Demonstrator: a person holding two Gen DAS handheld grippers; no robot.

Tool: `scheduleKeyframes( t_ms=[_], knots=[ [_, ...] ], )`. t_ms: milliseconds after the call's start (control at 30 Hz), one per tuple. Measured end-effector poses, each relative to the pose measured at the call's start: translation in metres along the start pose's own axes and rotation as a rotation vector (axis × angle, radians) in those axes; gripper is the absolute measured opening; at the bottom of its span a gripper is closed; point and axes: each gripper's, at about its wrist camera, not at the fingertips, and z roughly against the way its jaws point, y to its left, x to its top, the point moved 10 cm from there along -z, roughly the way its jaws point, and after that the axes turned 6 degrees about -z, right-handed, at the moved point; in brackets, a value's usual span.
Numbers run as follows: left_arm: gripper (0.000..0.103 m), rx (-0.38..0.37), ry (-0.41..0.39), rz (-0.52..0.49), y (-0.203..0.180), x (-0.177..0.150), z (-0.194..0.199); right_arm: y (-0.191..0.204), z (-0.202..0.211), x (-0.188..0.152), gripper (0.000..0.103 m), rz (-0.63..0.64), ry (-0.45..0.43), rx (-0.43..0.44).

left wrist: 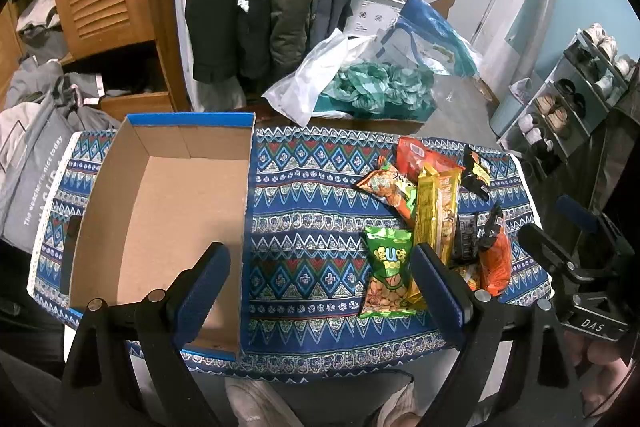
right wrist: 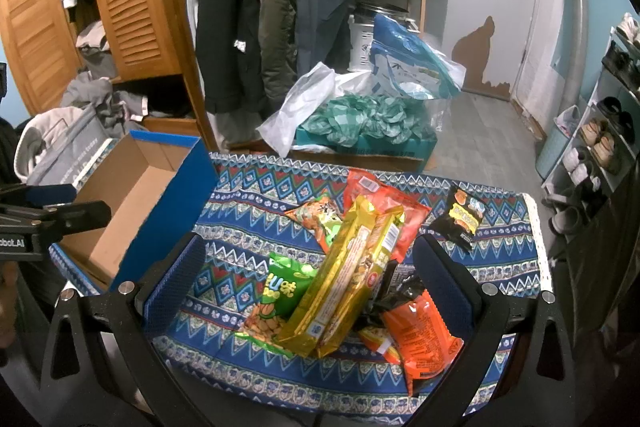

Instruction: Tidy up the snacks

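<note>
A small table covered by a blue patterned cloth is seen from above through two gripper cameras. At the left, toward nine o'clock on the tabletop, an open cardboard box with blue outer walls is placed; its brown interior holds nothing. The left gripper is held low over the near edge of the table, its two blue-padded fingers spread wide with nothing between them; one finger is seen over the box's near corner, the other beside the snacks.

Toward three o'clock on the cloth, the snacks are gathered in a loose heap. A green peanut packet is laid nearest the box side, at about seven o'clock of the heap. A long gold wrapper is laid across the middle, overlapping the green packet. An orange-and-green bag and a red bag are placed at the far side, around twelve o'clock. An orange packet is found at five o'clock, and a small black packet is set apart at two o'clock.

The right gripper is held above the heap, its fingers spread wide on either side of the pile, with nothing pinched.

Beyond the table, at twelve o'clock, hanging coats and plastic bags are seen.
</note>
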Motion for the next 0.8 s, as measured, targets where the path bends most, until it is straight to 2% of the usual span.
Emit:
scheduleKeyframes(
  t_ms=[433, 667, 800],
  knots=[
    [0.093, -0.001, 0.025, -0.002, -0.004, -0.004, -0.010, -0.002, 0.000, -0.001, 0.102, 0.001, 0.003, -0.001],
    [0.092, 0.010, 0.100, 0.008, -0.012, -0.009, -0.036, -0.017, -0.007, -0.014, 0.102, -0.008, 0.035, -0.028],
    [0.093, 0.004, 0.137, 0.006, -0.021, -0.012, -0.051, -0.043, -0.009, -0.016, 0.102, -0.013, 0.036, -0.041]
  ],
)
